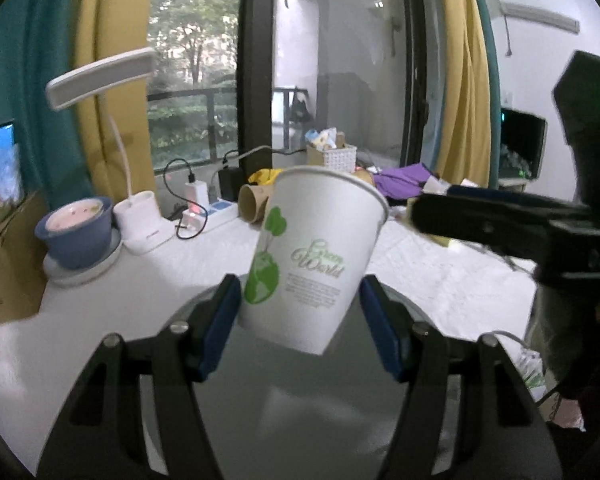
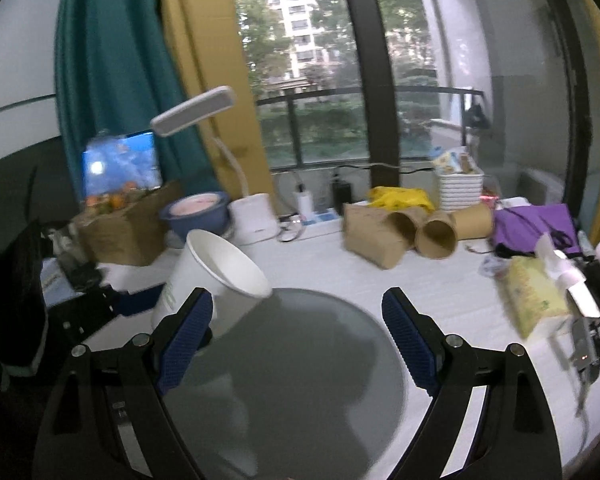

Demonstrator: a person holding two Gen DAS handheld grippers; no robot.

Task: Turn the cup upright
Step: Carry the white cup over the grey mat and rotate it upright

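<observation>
The paper cup (image 1: 314, 258) sits between the blue pads of the left claw (image 1: 300, 300), lifted clear above the round grey mat (image 1: 300, 420) on the white bench (image 1: 140, 280). Its mouth points up toward one o'clock, so it is close to upright but leaning. The pads flank its lower half, at nine and three o'clock of the cup; they appear to touch the wall, so the left claw looks pinched on the cup, though only lightly.

In the right wrist view the same cup (image 2: 216, 276) shows at ten o'clock, open mouth facing the camera, empty inside. The right claw (image 2: 300, 320) is spread wide with nothing between its pads, hovering over the mat.

Judging by its thin white wall, the cup is very light and will crumple under a hard squeeze; the smooth taper may let it slide out. The stiffest holds are probably low near the base, or just under the rolled rim. Beyond, a desk lamp (image 1: 100, 76) and blue bowl (image 1: 76, 232) stand at ten o'clock.
</observation>
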